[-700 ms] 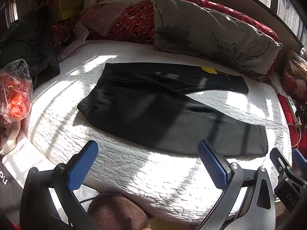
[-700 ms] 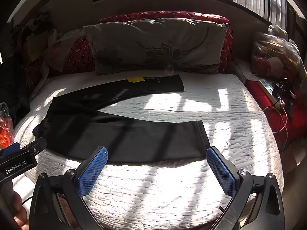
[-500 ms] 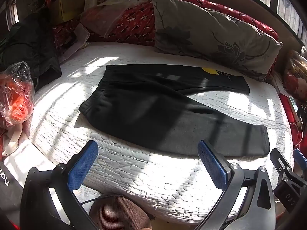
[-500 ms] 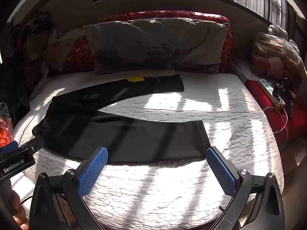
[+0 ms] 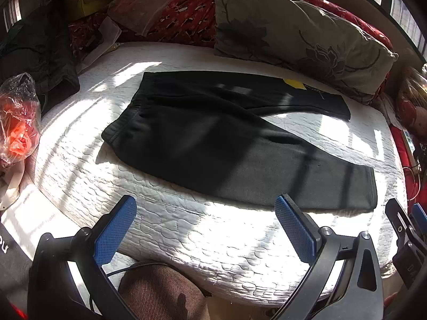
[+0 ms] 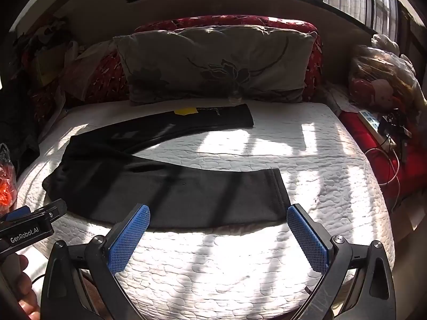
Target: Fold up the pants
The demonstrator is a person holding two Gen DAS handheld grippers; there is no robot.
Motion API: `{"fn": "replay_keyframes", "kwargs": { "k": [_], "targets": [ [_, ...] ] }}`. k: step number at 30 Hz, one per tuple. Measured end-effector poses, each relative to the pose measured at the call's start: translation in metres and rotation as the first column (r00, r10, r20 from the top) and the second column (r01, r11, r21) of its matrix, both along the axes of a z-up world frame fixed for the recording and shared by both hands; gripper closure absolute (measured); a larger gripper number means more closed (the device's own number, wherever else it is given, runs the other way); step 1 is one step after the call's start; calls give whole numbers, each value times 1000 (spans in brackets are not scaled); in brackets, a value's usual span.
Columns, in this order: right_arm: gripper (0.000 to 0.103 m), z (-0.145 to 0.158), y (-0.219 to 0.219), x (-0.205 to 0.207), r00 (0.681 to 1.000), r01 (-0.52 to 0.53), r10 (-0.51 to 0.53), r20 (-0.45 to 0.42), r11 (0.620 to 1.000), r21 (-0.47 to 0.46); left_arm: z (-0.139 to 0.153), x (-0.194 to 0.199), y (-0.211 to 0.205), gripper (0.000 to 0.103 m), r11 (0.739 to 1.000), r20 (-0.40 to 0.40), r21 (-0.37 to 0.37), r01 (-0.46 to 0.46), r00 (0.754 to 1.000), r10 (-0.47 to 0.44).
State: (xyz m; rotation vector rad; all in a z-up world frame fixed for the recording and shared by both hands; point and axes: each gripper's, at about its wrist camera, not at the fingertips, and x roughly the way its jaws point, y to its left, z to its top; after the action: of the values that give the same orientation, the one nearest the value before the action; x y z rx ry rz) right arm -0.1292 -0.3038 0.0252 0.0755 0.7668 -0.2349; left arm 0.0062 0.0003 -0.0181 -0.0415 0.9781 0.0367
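Left gripper [image 5: 205, 224] with blue textured pads spread wide, empty, hovering over the near edge of the white quilted mattress [image 5: 186, 229]; right gripper [image 6: 218, 229] likewise spread wide and empty, its pads near the cuff of the closer leg, not touching. Black fleece pants [image 5: 218, 144] lie flat on the mattress, waistband toward the left side, legs splayed apart toward the right; a yellow tag [image 6: 185, 111] sits on the far leg; behind it a grey floral pillow [image 6: 213, 64] leans against a red patterned cushion [image 5: 184, 18].
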Motion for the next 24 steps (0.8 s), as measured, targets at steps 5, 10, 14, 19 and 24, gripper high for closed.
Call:
{"fn": "replay_keyframes", "kwargs": {
  "k": [5,10,14,19,24],
  "targets": [
    [0,0,-2,-1,1000,2,-2,2,1000,4,3,-4,1,0,1000,38,15,-18,999,18],
    [0,0,-2,-2,1000,1,-1,11,1000,-7,0,-5,-1,0,999,50,47,-1,999,-1],
    [0,0,0,-6,1000,4,-3,29,1000,-22,-1,-8,2,0,999,65,50,-5,998,2],
    [0,-3,3,-12,999,7,-6,47,1000,-24,4,-11,10,0,999,97,50,-18,995,13],
    [0,-7,6,-13,999,3,-2,40,1000,-24,3,-11,20,0,998,96,33,-48,994,45]
  ]
}}
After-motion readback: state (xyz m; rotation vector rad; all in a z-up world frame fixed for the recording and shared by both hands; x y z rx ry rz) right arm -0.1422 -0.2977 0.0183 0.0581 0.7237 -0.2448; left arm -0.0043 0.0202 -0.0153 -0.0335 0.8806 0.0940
